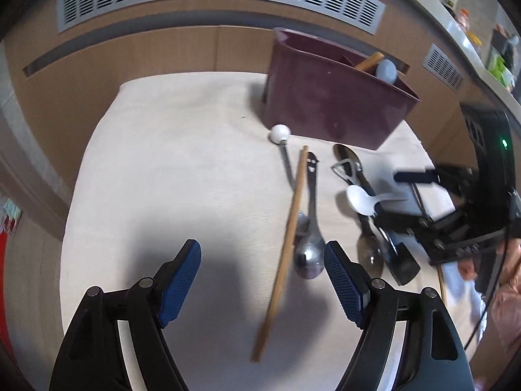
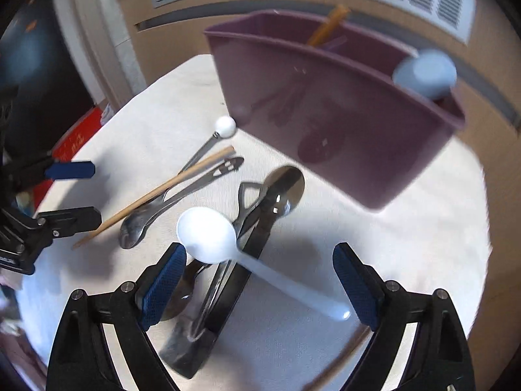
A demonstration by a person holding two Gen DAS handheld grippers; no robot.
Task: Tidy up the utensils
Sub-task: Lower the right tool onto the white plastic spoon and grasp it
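Here, in the left wrist view, my left hand-held gripper (image 1: 262, 254) gapes wide over a wooden chopstick (image 1: 286, 238) on the table (image 1: 162, 163). In the right wrist view, my right hand-held gripper (image 2: 259, 262) gapes over a white spoon (image 2: 208, 238); the purple bin (image 2: 325, 123) stands near the far edge.

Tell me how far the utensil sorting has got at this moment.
Early. Done: the maroon caddy already holds a wooden chopstick and a pale blue utensil. In hand: nothing; the left gripper is open over another chopstick and a steel spoon, the right gripper open around the white plastic spoon. Left: these, the ball-ended spoon and the dark utensils on the cloth.
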